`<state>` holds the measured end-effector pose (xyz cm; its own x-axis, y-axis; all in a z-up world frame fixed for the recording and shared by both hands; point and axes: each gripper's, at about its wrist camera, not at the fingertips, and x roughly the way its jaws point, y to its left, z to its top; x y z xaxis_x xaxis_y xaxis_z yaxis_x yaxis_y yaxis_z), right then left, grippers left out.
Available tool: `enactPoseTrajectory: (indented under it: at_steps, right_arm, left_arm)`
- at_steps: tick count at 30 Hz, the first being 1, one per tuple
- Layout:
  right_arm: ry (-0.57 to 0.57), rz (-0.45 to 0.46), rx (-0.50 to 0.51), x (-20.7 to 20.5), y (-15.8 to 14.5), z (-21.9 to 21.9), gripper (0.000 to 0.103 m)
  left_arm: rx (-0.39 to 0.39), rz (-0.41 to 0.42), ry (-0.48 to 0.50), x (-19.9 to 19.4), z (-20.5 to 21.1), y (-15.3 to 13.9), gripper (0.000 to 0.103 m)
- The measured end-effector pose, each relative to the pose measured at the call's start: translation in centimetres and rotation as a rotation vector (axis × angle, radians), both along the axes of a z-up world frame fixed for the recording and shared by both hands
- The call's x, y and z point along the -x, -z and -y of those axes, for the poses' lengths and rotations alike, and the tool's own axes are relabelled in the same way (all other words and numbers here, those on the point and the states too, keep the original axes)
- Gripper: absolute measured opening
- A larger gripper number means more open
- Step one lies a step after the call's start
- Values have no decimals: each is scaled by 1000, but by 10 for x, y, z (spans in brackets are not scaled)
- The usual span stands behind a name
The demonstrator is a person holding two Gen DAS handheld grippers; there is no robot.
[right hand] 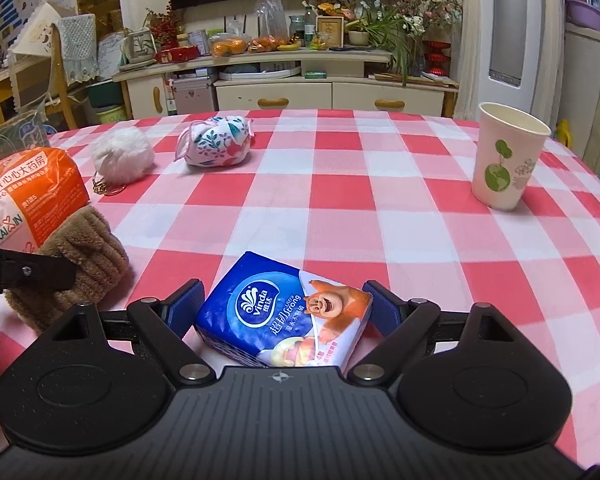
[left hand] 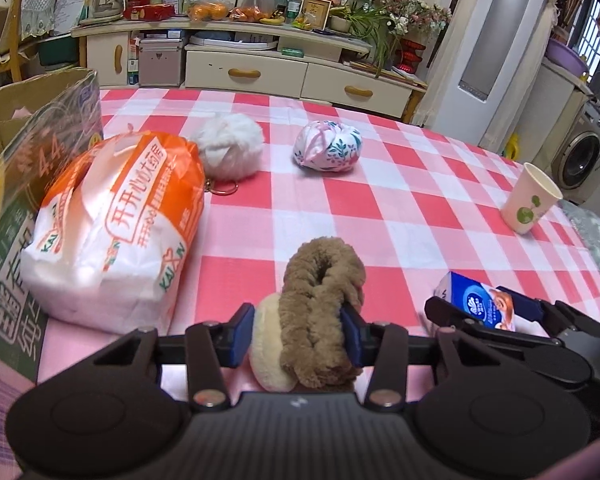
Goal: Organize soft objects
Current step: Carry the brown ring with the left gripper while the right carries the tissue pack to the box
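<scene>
My left gripper (left hand: 298, 334) is shut on a brown and cream fuzzy scrunchie (left hand: 320, 292), low over the checked tablecloth; the scrunchie also shows in the right wrist view (right hand: 80, 256). My right gripper (right hand: 284, 306) has its blue pads on both sides of a blue tissue pack (right hand: 284, 316), which also shows in the left wrist view (left hand: 476, 300); I cannot tell whether the pads touch it. A white pompom with a key ring (left hand: 230, 148) and a floral cloth bundle (left hand: 327, 146) lie farther back.
An orange and white plastic bag (left hand: 116, 220) lies at the left beside a cardboard box (left hand: 32, 152). A paper cup (right hand: 506, 156) stands at the right. The table (right hand: 380, 220) has a pink and red checked cloth. A cabinet stands behind.
</scene>
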<state>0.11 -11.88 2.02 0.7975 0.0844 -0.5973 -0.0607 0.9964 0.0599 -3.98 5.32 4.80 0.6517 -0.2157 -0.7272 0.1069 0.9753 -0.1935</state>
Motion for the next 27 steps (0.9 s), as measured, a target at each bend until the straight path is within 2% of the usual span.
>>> enactPoseTrajectory:
  at_steps: [14,23,27]
  right_arm:
    - [88,-15,-59,26,-4,-6,103]
    - [66,17,-84,31,-31,-30,103]
    - [24,55,-53,32,-49,-52,103]
  left_arm:
    - [122,68,51,16,-25,-31,45]
    - [182,149,44,18,-55,-58,45]
    - [200,187,18,18,-74,-70,45]
